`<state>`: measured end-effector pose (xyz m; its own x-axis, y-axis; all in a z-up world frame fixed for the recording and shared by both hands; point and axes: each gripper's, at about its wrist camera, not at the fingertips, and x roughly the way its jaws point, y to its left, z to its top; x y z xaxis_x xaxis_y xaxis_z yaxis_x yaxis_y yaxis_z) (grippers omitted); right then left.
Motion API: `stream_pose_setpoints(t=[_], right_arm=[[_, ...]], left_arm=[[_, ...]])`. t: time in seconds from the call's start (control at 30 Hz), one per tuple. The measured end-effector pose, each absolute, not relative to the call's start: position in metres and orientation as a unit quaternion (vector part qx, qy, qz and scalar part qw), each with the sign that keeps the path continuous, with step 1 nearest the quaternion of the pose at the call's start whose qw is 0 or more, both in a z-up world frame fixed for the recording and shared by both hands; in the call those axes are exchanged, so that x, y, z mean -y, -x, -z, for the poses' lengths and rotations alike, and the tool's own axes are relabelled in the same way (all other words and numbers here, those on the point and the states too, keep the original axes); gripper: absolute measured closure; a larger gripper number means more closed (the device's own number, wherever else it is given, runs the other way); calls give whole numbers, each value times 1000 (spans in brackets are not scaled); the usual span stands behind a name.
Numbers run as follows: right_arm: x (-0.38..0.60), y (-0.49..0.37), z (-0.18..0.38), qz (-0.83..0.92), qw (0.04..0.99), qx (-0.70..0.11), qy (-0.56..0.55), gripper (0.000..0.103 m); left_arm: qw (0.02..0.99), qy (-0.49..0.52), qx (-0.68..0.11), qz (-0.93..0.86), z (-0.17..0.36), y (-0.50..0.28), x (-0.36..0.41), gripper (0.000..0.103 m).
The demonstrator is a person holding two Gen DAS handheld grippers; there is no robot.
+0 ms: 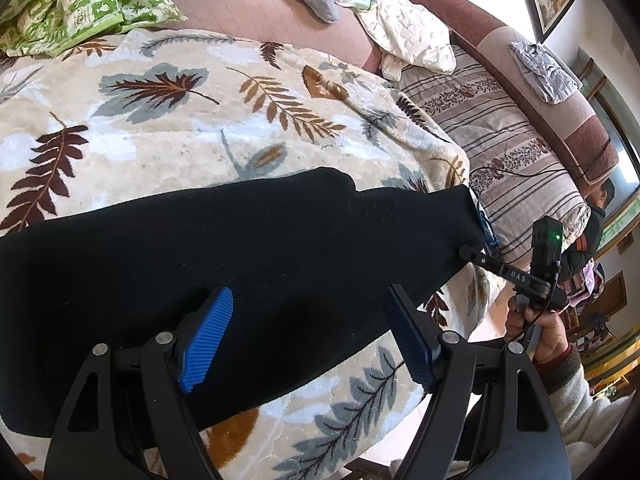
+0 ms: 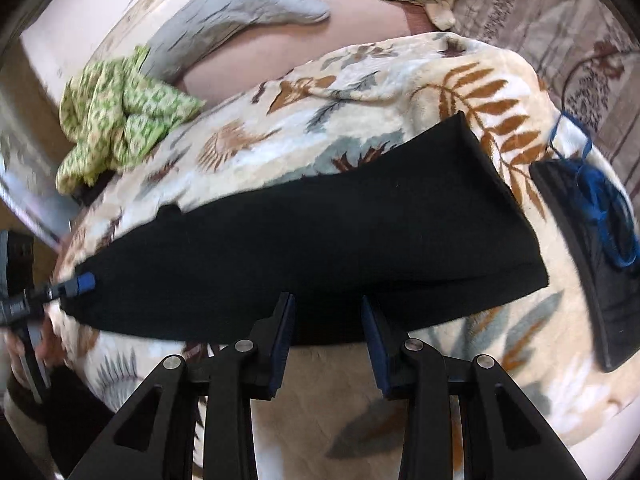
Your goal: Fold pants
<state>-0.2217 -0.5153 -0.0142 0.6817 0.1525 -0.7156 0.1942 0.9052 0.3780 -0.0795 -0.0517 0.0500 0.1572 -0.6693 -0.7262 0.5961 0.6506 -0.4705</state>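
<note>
Left gripper (image 1: 308, 336) jaws spread wide over one pair of black pants (image 1: 240, 248), gripping nothing. Right gripper (image 2: 328, 320) jaws part-open, empty, at pants' near edge. Pants flat on one leaf-print blanket (image 1: 160, 120). Beyond: one green-checked cloth (image 2: 116, 128), one grey quilted piece (image 2: 224, 12).

The pants (image 2: 312, 240) lie flat across the blanket (image 2: 360, 92), which covers the bed. Behind them a bundled cloth (image 2: 120, 132) sits at the blanket's far left edge, and a flat pouch (image 2: 592, 264) (with a cord on top) rests to their right.
</note>
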Motion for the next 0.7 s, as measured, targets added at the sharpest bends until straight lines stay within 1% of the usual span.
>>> stream_pose_setpoints(t=[0.07,0.17,0.27,0.3,0.33,0.37,0.4,0.6,0.7], right_arm=[[519,220,15,10,888,-389,-244,67],[523,219,16,5,886,-375,-274,58],[520,213,19,7,887,-373,-272,57],[517,210,20,11,890,-374,-262,61],[516,209,19,13,892,-374,-253,68],[515,209,18,15,894,-375,-243,93],[515,210,17,14,896,-373,-242,99],[514,232,-4,-2,906,-355,-230,99],[517,233,6,3,899,-372,-230,99]], left_arm=[[760,37,-498,416,-50,79,51,25],[760,36,-498,416,-50,79,51,25],[760,33,-499,415,-50,80,53,25],[760,31,-498,415,-51,81,53,26],[761,30,-498,414,-51,81,53,25],[762,31,-498,414,-51,81,54,25],[762,32,-498,413,-51,80,53,25],[763,40,-496,412,-52,79,51,25],[764,39,-493,415,-54,78,51,25]])
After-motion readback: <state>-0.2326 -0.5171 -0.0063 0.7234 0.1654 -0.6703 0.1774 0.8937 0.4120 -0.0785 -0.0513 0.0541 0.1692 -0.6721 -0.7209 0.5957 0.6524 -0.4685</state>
